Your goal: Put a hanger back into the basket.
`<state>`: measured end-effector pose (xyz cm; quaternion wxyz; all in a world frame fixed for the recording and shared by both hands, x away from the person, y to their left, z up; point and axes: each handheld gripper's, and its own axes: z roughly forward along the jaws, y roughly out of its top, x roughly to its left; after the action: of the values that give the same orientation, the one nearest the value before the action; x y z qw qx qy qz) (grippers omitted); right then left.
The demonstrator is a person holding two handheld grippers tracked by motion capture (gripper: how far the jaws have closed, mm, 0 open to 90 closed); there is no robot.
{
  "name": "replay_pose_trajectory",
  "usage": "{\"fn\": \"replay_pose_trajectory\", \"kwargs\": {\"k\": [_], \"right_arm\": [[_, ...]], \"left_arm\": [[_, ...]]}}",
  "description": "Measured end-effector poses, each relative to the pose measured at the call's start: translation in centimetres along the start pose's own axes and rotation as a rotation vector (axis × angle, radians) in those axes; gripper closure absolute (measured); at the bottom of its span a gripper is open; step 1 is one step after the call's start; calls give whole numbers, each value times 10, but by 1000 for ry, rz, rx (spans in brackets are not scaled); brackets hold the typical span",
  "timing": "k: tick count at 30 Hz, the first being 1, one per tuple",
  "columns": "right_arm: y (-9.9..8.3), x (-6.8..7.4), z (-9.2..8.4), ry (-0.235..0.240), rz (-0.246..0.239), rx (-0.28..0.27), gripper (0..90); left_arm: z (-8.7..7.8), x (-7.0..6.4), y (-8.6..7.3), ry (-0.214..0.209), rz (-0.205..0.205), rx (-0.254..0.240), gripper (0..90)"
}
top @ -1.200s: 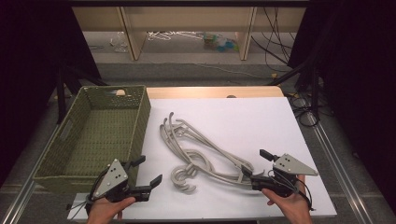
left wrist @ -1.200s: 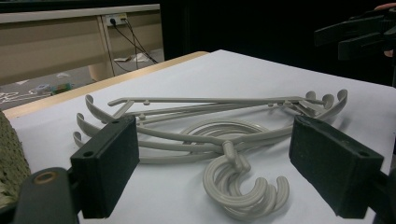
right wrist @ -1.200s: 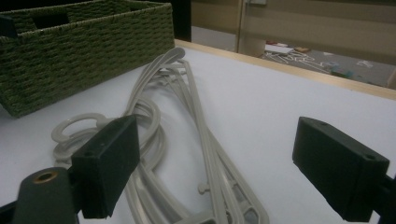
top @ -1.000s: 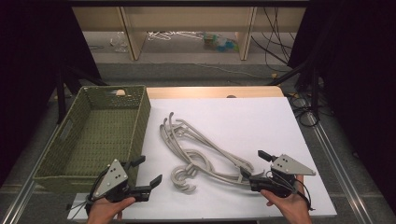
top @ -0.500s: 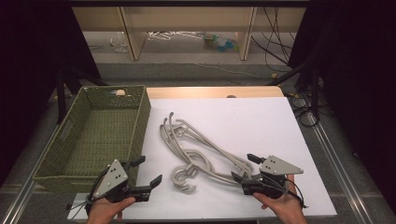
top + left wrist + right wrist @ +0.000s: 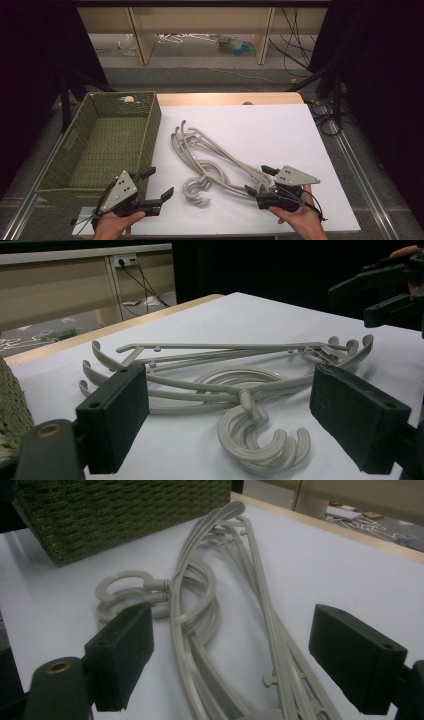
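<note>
Right gripper (image 6: 257, 180) had slid left onto the hangers' (image 6: 215, 157) near end (jaws wide apart, straddling them), left gripper (image 6: 159, 185) gaping beside the green basket (image 6: 100, 145), white table (image 6: 280, 130).

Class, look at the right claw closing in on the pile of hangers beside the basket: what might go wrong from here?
1. The grey plastic hangers lie stacked with hooks interlocked, so the open right claw may lift several at once, or drag the pile.
2. Its jaws straddle thin, smooth arms; the grip could slip.
3. The green woven basket stands close by; swinging hangers might snag its rim.
</note>
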<state>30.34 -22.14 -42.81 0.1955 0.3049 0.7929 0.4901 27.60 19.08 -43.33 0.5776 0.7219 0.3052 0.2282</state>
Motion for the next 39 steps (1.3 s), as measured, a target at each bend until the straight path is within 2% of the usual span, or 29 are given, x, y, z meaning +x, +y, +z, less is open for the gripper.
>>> {"fn": "replay_pose_trajectory", "kwargs": {"k": [1, 2, 3, 5, 7, 10, 13, 17, 20, 21, 23, 25, 26, 29, 31, 32, 35, 39], "right_arm": [[1, 0, 2, 17, 6, 10, 191], [1, 1, 4, 25, 11, 30, 193], [2, 1, 6, 15, 5, 41, 195], [3, 4, 12, 28, -11, 91, 205], [4, 7, 20, 45, -38, 130, 235], [8, 14, 35, 70, -105, 208, 294], [8, 20, 52, 91, -145, 294, 362], [7, 23, 70, 95, -203, 370, 452], [7, 23, 81, 110, -226, 395, 505], [9, 25, 83, 120, -212, 420, 530], [10, 27, 89, 133, -222, 440, 560], [10, 28, 94, 145, -241, 464, 579], [9, 27, 98, 137, -269, 467, 580], [10, 27, 102, 139, -261, 499, 610], [10, 26, 104, 128, -296, 504, 658], [11, 25, 104, 125, -299, 514, 676], [12, 25, 105, 140, -310, 506, 699], [15, 24, 103, 145, -364, 497, 762]], "left_arm": [[0, -1, 0, 0, -8, 1, 158], [0, 0, 0, -5, 14, 1, 158], [0, 0, 0, -5, 13, 0, 158], [1, 0, 0, -7, 13, 2, 158], [1, -2, 0, -9, -2, 3, 158], [1, -1, 0, -10, 15, 6, 158], [1, -1, 0, -12, 21, 5, 158], [1, -1, 0, -13, 19, 11, 158], [2, -1, 0, -12, 17, 9, 158], [2, -1, 0, -12, 19, 10, 158], [2, -1, 0, -11, 19, 11, 158], [2, -1, -1, -12, 20, 12, 159], [2, -1, -1, -12, 21, 13, 159], [2, 0, 0, -11, 22, 12, 159], [2, 0, -1, -9, 13, 12, 159], [2, 0, -1, -9, 15, 14, 158], [2, 0, -1, -11, 23, 14, 158], [2, 0, -1, -12, 22, 14, 159]]}}
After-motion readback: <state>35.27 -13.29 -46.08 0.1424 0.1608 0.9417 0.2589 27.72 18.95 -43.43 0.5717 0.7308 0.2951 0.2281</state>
